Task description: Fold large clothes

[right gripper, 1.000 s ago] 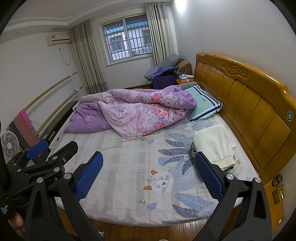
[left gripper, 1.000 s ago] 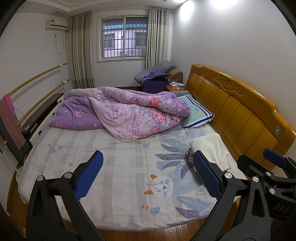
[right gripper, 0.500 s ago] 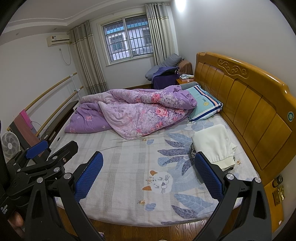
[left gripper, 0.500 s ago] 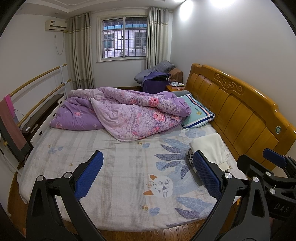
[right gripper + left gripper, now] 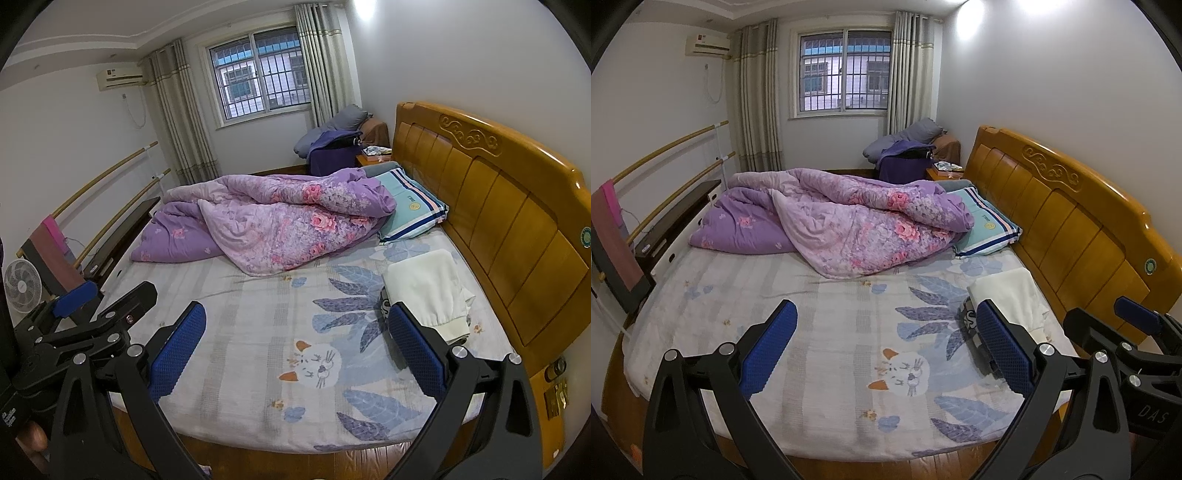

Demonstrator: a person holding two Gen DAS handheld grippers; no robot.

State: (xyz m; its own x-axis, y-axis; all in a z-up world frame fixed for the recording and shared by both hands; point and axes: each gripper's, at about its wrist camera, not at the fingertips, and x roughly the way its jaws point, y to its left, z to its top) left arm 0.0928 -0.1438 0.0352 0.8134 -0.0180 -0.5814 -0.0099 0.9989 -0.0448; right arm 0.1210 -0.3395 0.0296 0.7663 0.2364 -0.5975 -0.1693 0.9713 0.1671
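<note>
The left gripper point(image 5: 884, 349) and right gripper point(image 5: 295, 350) hover side by side at the foot of the bed, blue pads spread wide, gripping nothing. Ahead, folded cream trousers point(image 5: 428, 291) lie on the cat-print sheet point(image 5: 258, 332) beside the wooden headboard point(image 5: 498, 206), over a partly hidden dark garment point(image 5: 969, 317). A rumpled purple floral quilt point(image 5: 857, 221) covers the bed's far half.

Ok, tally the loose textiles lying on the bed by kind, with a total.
Purple floral quilt: 1
Striped teal pillow: 1
Folded cream garment: 1
Dark printed garment under the cream one: 1
Total: 4
</note>
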